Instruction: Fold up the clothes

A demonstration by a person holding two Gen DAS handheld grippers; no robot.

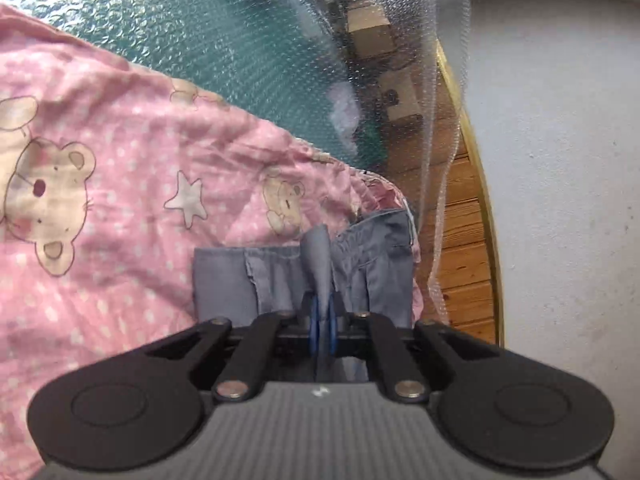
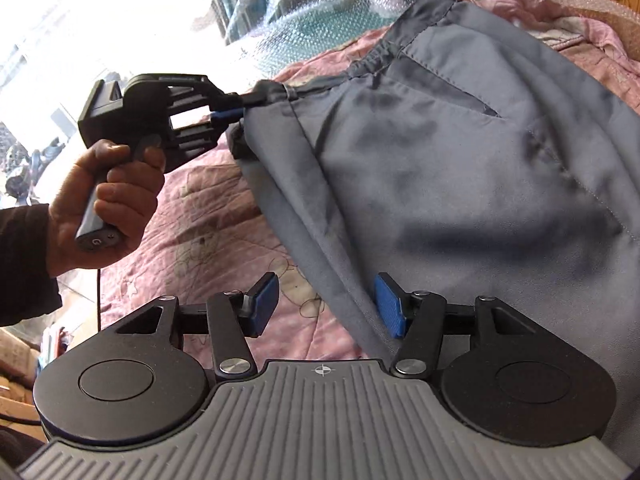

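Grey trousers (image 2: pixel 460 168) lie spread on a pink bear-print quilt (image 2: pixel 208 216). My left gripper (image 1: pixel 323 320) is shut on a fold of the grey trousers (image 1: pixel 320 264) at the waistband. In the right wrist view the left gripper (image 2: pixel 244 110) shows at the left, pinching the waistband corner, held by a hand (image 2: pixel 104 208). My right gripper (image 2: pixel 326 306) is open, its blue pads (image 2: pixel 390 306) on either side of the trousers' folded side edge, not closed on it.
The pink quilt (image 1: pixel 100 200) covers the surface. Bubble wrap (image 1: pixel 240 40) hangs over a green sheet behind. A wooden floor (image 1: pixel 460 240) and a white wall (image 1: pixel 560 160) lie to the right. A bright window (image 2: pixel 100 20) is at the far left.
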